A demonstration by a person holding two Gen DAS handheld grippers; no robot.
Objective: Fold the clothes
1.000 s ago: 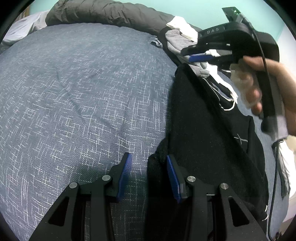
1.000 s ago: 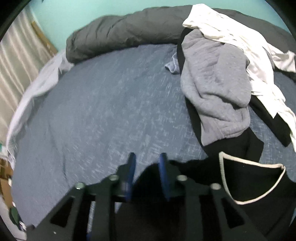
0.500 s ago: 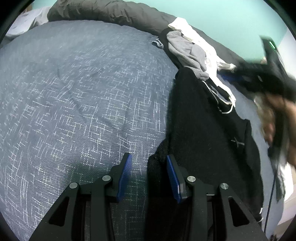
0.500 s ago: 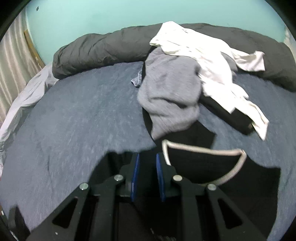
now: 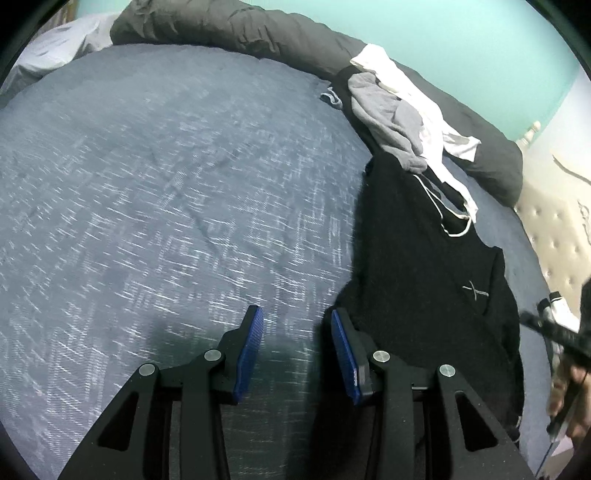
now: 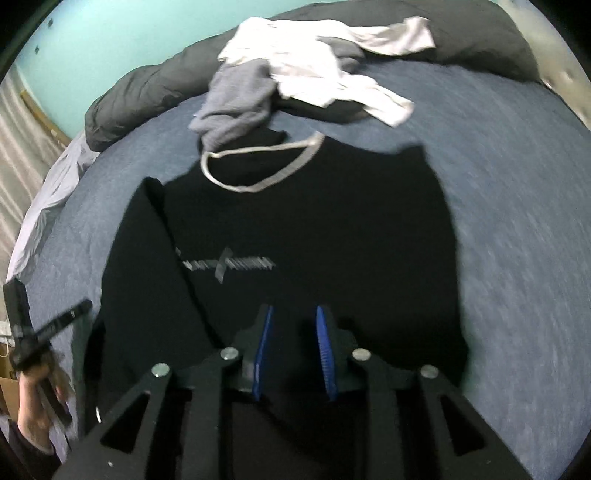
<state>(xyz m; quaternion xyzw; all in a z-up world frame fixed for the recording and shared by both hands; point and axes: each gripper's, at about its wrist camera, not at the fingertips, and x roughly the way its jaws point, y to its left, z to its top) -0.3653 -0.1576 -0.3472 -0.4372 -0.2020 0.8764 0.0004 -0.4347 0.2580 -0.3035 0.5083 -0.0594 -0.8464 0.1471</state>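
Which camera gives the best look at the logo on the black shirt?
The right wrist view: the black shirt lies spread out facing it, with the logo near the middle, though blurred. The left wrist view shows the logo only as a small cross, stretched near the side.

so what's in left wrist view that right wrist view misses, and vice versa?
Left wrist only: left gripper, jaws apart over bare blue bedspread, and the tufted headboard.
Right wrist only: right gripper, jaws opening above the black shirt, and the shirt's full front.
Both: shirt, grey garment, white garment, dark duvet.
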